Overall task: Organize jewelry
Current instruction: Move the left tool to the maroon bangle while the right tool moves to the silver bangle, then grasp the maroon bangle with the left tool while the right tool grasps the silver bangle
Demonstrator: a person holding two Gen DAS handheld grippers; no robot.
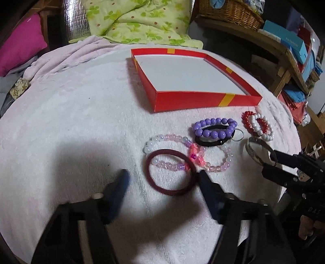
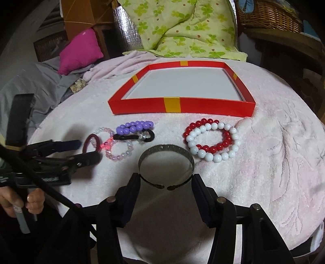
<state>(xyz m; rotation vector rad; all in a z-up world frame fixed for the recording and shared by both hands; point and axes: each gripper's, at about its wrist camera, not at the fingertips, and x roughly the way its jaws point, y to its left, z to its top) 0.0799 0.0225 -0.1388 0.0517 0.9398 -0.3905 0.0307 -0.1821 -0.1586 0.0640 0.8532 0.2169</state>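
Note:
A red box lid (image 1: 205, 100) (image 2: 142, 103) with a white floor lies open at the back of the pink towel. In front of it lie a purple bead bracelet (image 1: 214, 128) (image 2: 134, 126), a black hair tie (image 1: 211, 142), pale pink bead bracelets (image 1: 168, 165), a maroon hair tie (image 1: 151, 178) (image 2: 86, 144), and red and white bead bracelets (image 1: 257, 126) (image 2: 211, 156). My left gripper (image 1: 163, 178) is open, its fingers either side of the maroon hair tie. My right gripper (image 2: 166, 179) is open, its fingers flanking the silver cuff bangle (image 2: 166, 151) (image 1: 255, 155).
A green floral quilt (image 1: 138, 20) and a magenta pillow (image 1: 22, 42) lie behind the towel. A wicker basket (image 1: 229, 10) and blue boxes (image 1: 288, 38) sit on wooden shelves at the right. The towel's edge curves close on the right.

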